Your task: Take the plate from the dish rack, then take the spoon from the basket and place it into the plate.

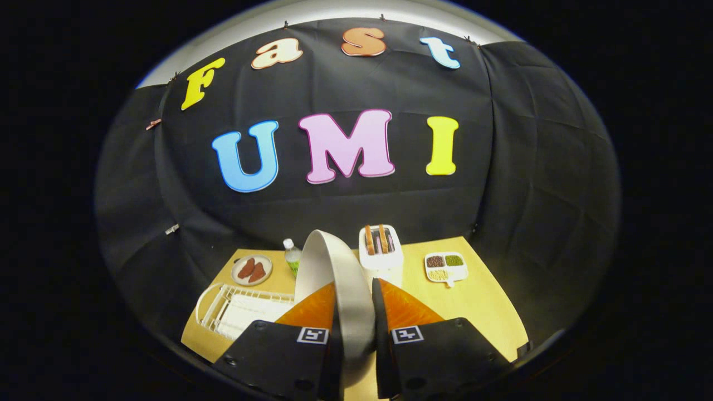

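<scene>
Currently clamped on the plate (334, 267), rim pinched edge-on between the jaws of the gripper (356, 328), both fingers pressing its faces. Held upright and lifted clear above the dish rack (234, 309), which lies on the table (473, 301) just left of the fingers. Judged stiff, smooth and breakable; probably slippery at the glaze, so best gripped deep over the rim, not at the very lip. Likely top-heavy held this way, prone to pivot if tilted fast. Beyond it: toaster (381, 253), bottle (291, 255), small dish of food (252, 270), divided tray (445, 266). Spoon and basket not made out
</scene>
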The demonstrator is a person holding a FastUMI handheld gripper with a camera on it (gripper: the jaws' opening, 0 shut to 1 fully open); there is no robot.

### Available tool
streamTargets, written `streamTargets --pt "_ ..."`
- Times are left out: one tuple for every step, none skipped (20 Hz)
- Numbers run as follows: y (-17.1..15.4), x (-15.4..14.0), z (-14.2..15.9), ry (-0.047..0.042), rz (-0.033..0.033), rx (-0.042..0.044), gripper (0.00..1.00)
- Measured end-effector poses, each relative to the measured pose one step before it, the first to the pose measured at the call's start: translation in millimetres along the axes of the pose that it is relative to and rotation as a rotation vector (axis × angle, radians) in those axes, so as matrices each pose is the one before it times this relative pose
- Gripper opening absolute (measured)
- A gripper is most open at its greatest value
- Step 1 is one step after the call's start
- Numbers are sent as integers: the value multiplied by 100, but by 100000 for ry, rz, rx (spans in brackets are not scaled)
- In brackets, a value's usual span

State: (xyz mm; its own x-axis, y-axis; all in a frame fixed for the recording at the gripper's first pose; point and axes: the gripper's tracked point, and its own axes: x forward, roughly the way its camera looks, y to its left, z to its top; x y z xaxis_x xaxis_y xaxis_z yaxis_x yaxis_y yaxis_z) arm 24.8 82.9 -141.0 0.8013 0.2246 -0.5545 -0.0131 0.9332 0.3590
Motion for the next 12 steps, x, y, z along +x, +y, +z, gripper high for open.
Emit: streamTargets --pt "-1262 -622 -1918 4362 949 2944 26" --pt "-1277 -271 -2122 4313 1276 3207 26" --pt "-1099 -16 -2129 4164 1884 2787 26" --pt "-825 75 -2119 3369 2878 2350 26" --pt "-574 302 -2094 2861 3017 3557 26" --pt "-741 123 -2091 3232 2662 4124 26" --pt "-833 329 -1674 2300 2080 3859 26" --pt "-1002 395 -1344 1963 774 3790 26" --pt "-1135 515 -1058 1284 -628 2063 26" --pt "-1122 483 -780 740 -1591 153 26" --pt "-1260 845 -820 1341 -1535 -1918 26" --pt "-798 665 -839 1509 -645 -1471 26"
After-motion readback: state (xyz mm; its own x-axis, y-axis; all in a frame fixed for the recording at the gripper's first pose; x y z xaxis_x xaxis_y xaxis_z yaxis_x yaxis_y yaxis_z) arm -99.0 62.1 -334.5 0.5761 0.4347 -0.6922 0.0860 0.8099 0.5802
